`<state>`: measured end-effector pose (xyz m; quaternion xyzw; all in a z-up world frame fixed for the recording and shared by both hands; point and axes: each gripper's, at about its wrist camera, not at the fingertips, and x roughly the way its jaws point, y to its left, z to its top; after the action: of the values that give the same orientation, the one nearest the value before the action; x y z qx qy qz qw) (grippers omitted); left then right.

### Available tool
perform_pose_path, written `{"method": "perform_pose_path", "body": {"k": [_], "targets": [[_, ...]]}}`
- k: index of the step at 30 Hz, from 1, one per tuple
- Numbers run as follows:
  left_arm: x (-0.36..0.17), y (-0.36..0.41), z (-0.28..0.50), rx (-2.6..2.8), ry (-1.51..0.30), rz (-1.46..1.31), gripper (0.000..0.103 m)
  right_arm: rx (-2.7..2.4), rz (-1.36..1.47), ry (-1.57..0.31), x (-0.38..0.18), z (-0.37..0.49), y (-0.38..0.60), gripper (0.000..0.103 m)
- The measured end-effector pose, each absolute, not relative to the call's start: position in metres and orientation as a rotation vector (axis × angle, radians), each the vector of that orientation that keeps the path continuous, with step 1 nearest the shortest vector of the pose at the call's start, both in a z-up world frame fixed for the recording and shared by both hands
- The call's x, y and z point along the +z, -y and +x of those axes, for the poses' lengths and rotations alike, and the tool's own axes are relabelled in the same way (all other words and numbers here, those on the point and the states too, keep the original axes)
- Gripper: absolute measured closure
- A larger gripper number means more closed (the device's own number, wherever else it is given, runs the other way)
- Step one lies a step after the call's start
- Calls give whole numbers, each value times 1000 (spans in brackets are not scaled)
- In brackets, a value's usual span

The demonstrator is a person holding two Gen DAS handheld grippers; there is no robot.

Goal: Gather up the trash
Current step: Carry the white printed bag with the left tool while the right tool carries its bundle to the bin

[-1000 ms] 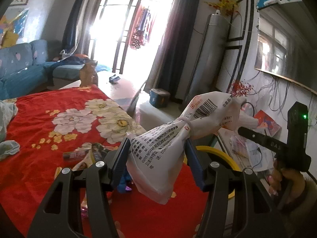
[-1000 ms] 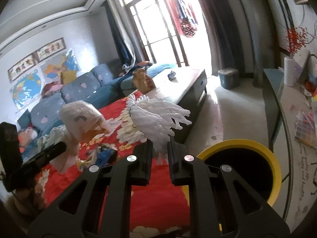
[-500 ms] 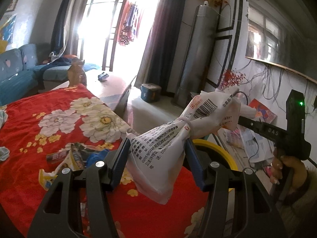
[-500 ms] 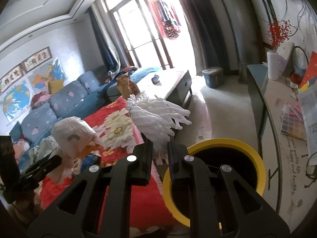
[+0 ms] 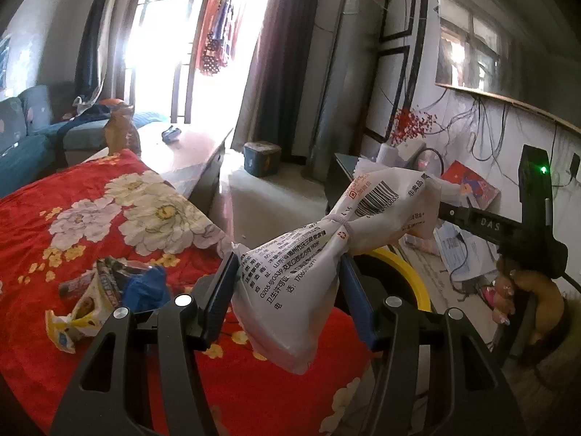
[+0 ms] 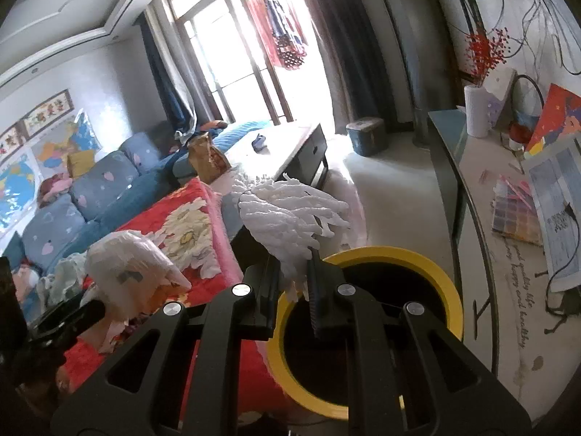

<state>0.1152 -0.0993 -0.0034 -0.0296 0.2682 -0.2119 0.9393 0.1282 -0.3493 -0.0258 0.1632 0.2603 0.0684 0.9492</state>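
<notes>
My left gripper (image 5: 288, 283) is shut on a white printed plastic bag (image 5: 308, 265) with a barcode, held in the air over the red flowered cloth (image 5: 72, 225). The bag also shows in the right wrist view (image 6: 127, 272). My right gripper (image 6: 294, 283) is shut on a white frilly foam net (image 6: 287, 221), held just above the near rim of a yellow-rimmed black bin (image 6: 370, 323). The bin's rim peeks out behind the bag in the left wrist view (image 5: 406, 272). Loose wrappers (image 5: 101, 290) lie on the red cloth.
A coffee table (image 6: 287, 145) with a brown paper bag (image 6: 207, 160) stands beyond the cloth. A blue sofa (image 6: 90, 200) runs along the left. A side counter (image 6: 508, 218) with papers lies to the right of the bin. A small blue box (image 5: 261, 158) sits on the floor.
Both grippers have swung right toward the bin with their loads. The bin now lies directly beneath the right gripper's tips, and the wrappers have slid left in the left wrist view.
</notes>
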Motion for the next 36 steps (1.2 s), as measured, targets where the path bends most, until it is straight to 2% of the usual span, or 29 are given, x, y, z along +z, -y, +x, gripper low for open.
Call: {"method": "perform_pose_path", "body": {"k": [36], "targets": [[-72,227,145,-567,-679,216,48,-74,439,-731,-102,152,423,93]]}}
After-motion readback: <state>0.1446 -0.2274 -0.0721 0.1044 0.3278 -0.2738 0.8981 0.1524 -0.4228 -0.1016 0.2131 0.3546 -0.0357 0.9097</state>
